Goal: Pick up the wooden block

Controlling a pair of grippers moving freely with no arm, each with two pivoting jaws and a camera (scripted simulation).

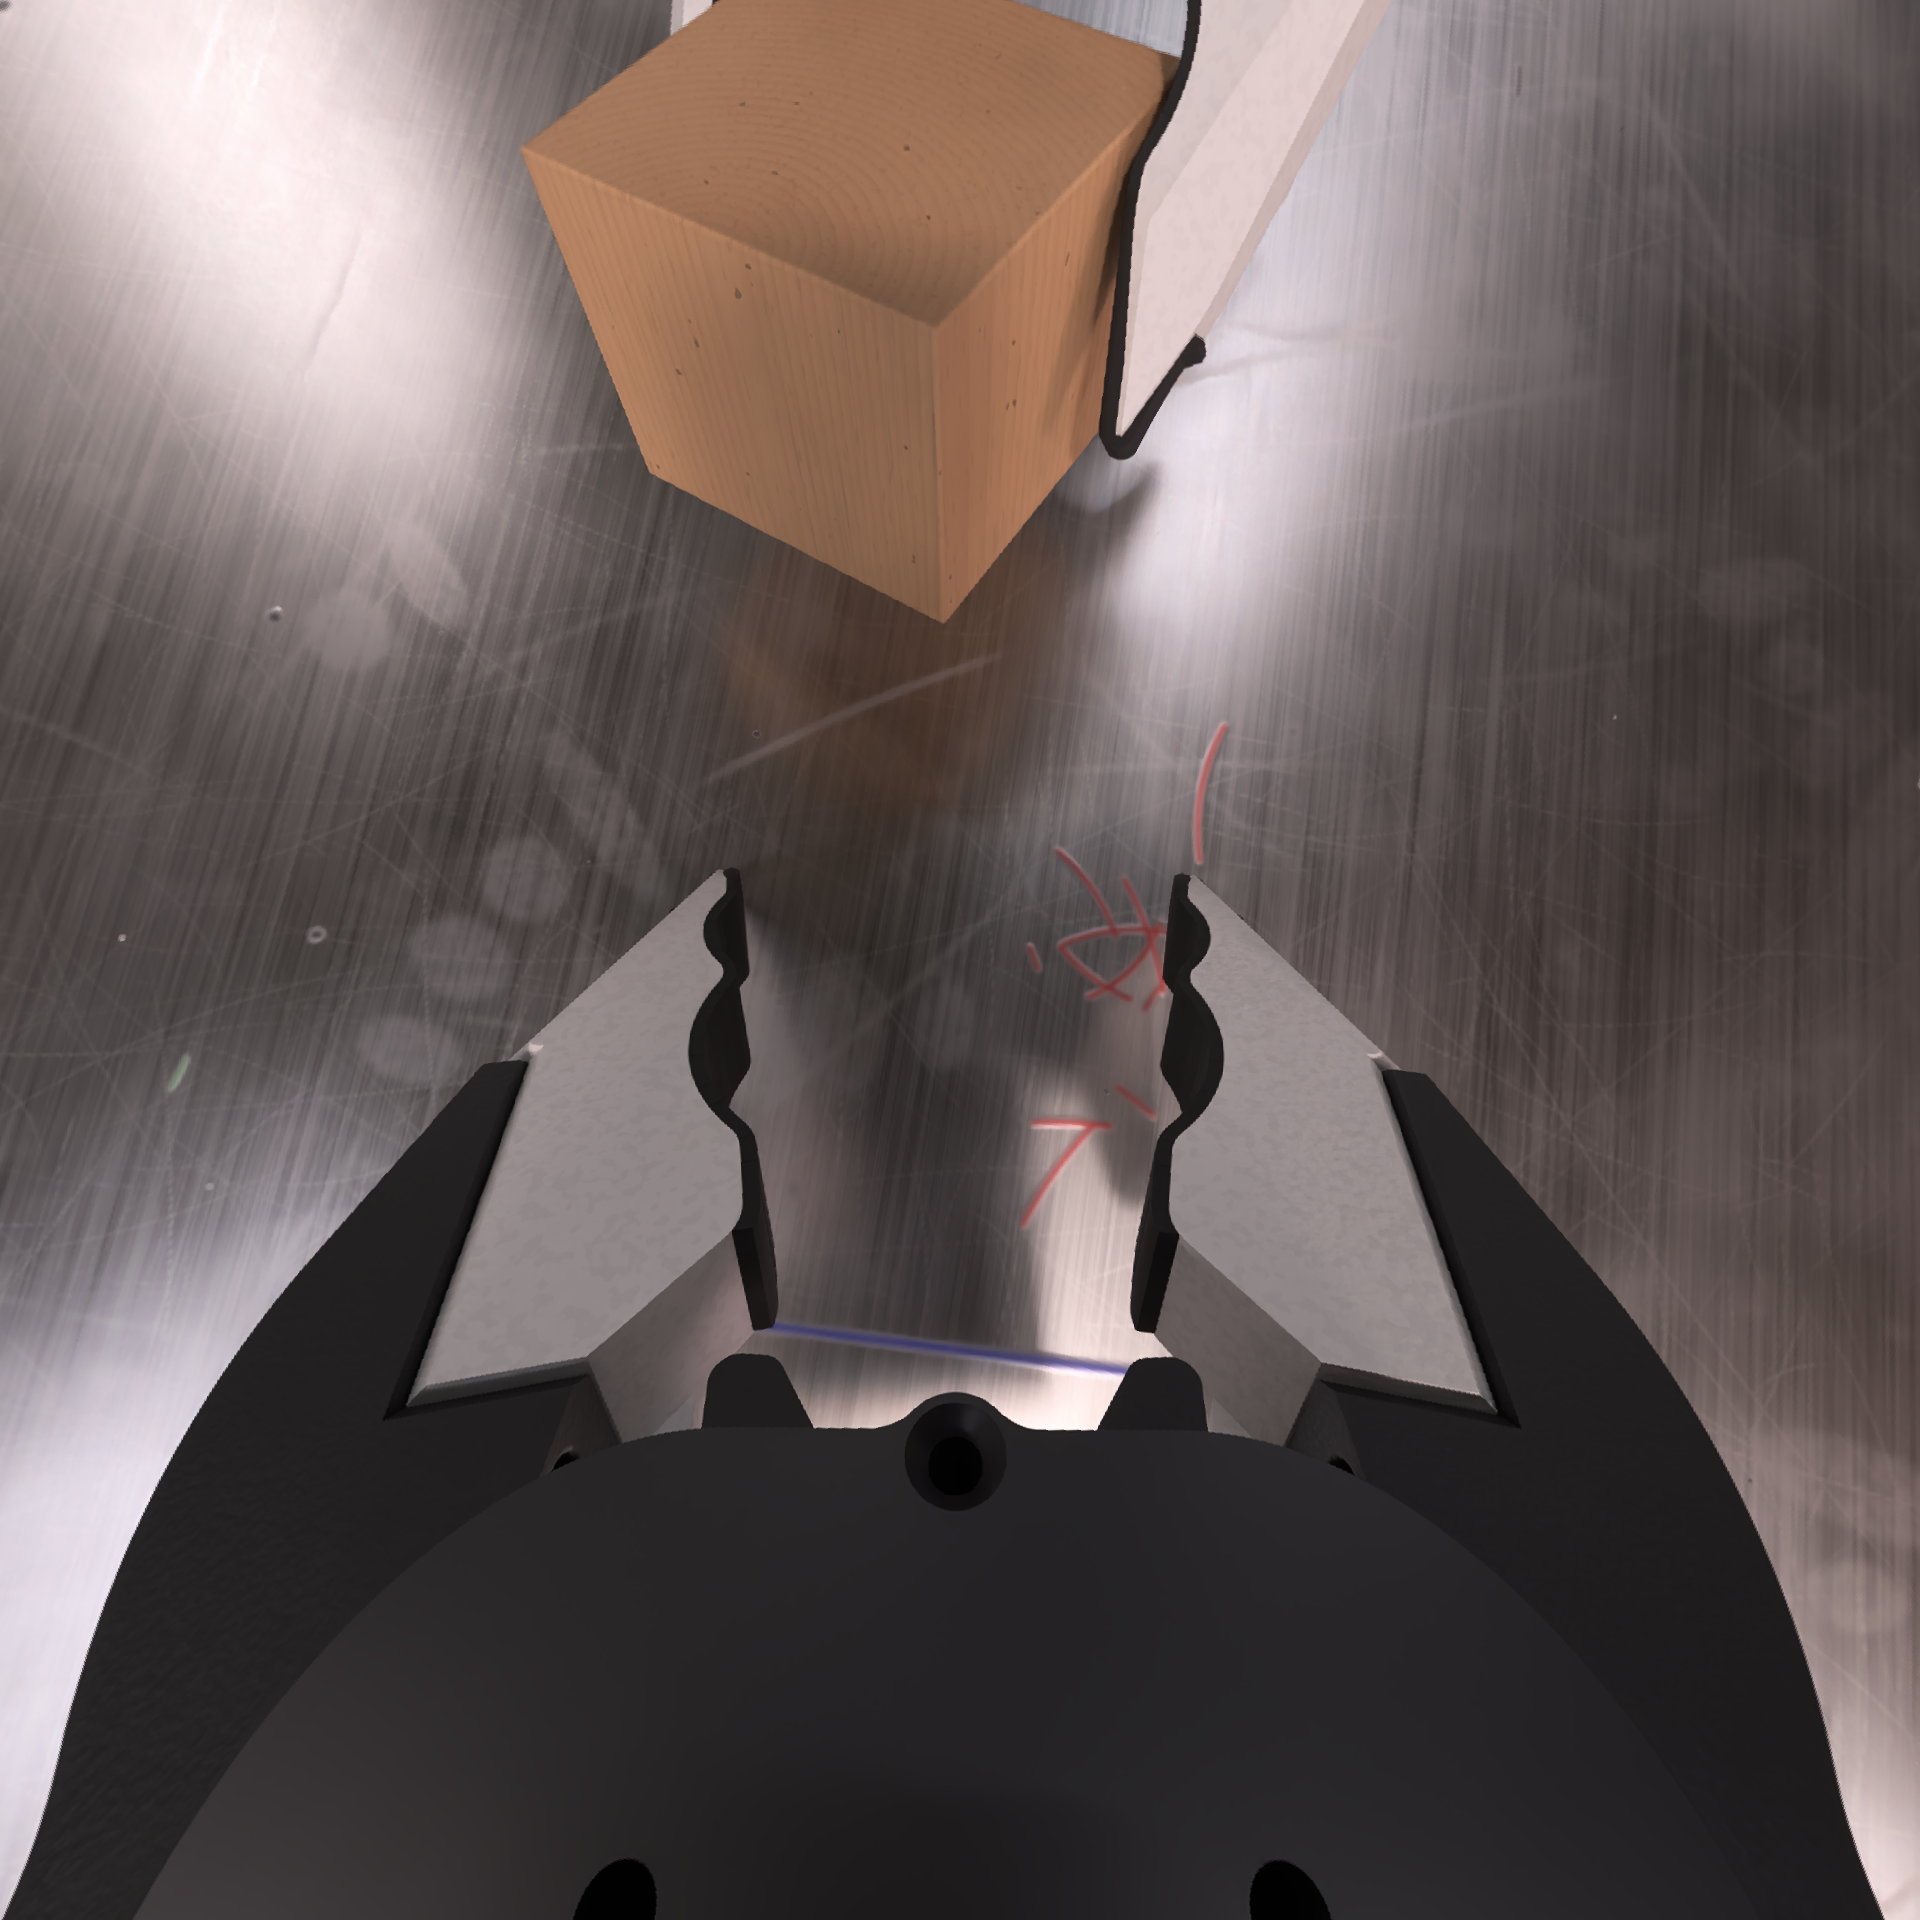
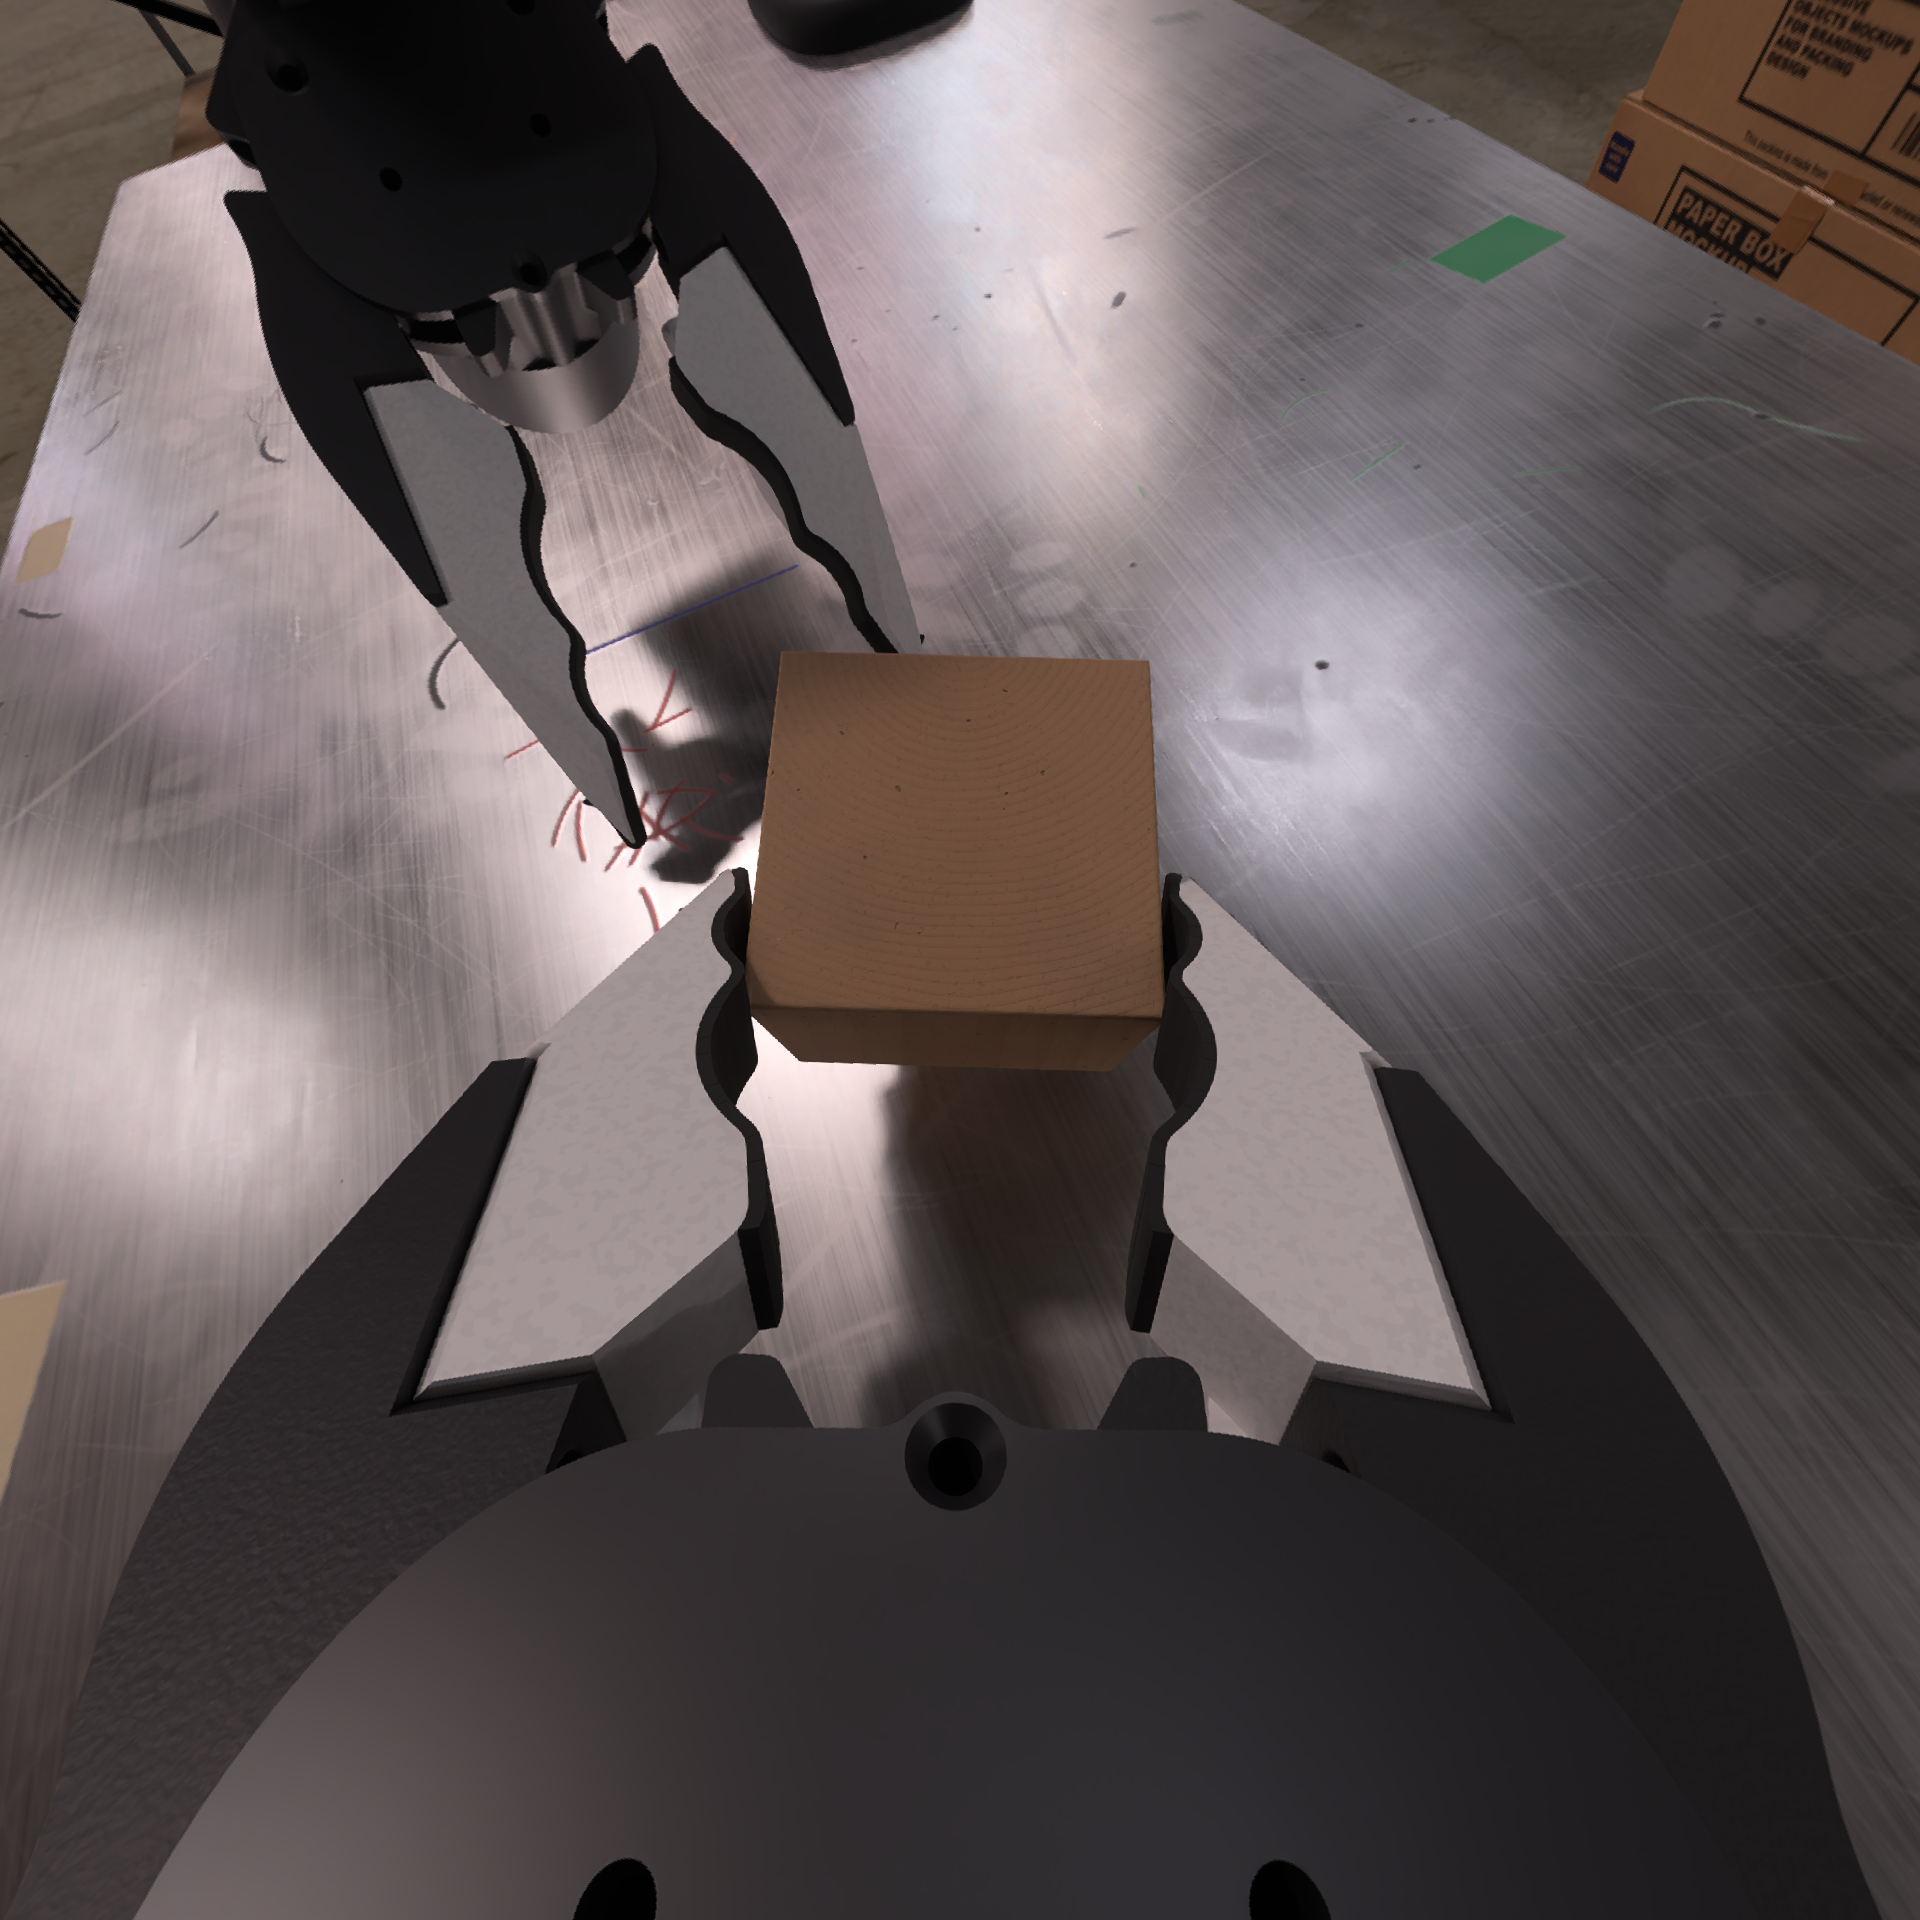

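The wooden block is a tan cube held between the fingertips of my right gripper, which is shut on its two sides. The block hangs a little above the metal table, with its shadow below it. In the left wrist view the block is ahead and above, with one white finger of the right gripper on its right side. My left gripper is open and empty, short of the block. It also shows in the right wrist view, tips low near the table, just left of the block.
Red scribbles mark the scratched table under the left gripper. Cardboard boxes stand at the far right edge, a green patch lies near them. A dark object sits at the far edge. A tan scrap lies at the left.
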